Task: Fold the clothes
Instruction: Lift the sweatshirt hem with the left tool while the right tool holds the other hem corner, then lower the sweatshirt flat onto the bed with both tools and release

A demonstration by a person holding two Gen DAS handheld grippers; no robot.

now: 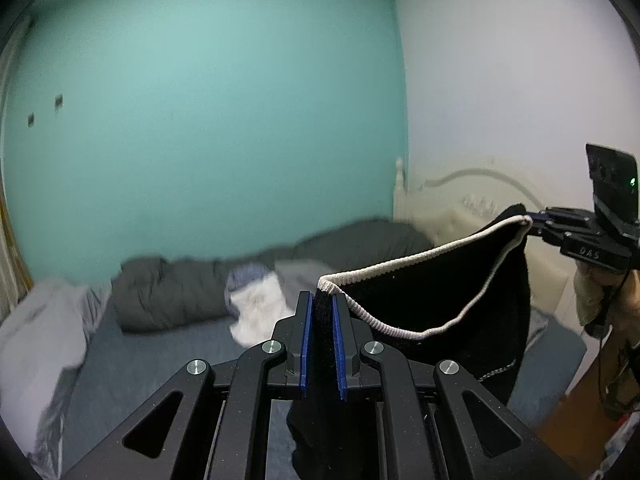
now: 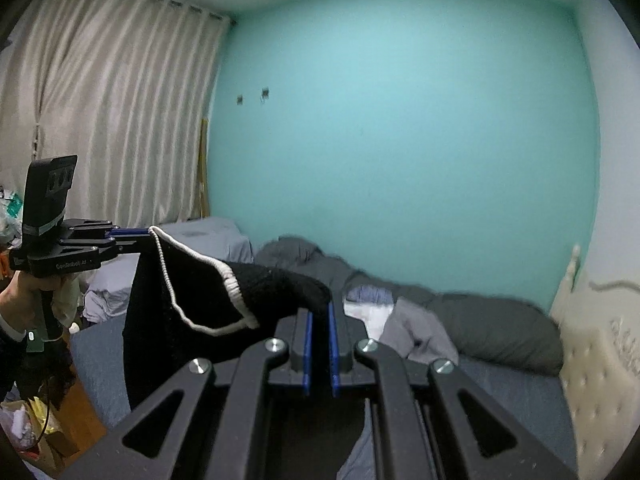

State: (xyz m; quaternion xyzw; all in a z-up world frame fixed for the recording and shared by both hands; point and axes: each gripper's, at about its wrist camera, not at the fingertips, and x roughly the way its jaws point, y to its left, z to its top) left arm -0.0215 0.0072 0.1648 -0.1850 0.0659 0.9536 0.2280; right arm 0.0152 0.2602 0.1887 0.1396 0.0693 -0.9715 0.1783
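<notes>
Left gripper (image 1: 322, 300): clamped the black garment (image 1: 440, 292) at its white-trimmed edge.
Right gripper (image 2: 319, 312): pinched the opposite edge.
Bed (image 2: 520, 392): blurred, apparently strewn with laundry.

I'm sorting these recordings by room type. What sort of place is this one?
Most likely a bedroom. A bed with a blue sheet stands against the teal wall, with a tufted cream headboard at one end, a rumpled grey duvet on it, and long pleated curtains to the side.
</notes>
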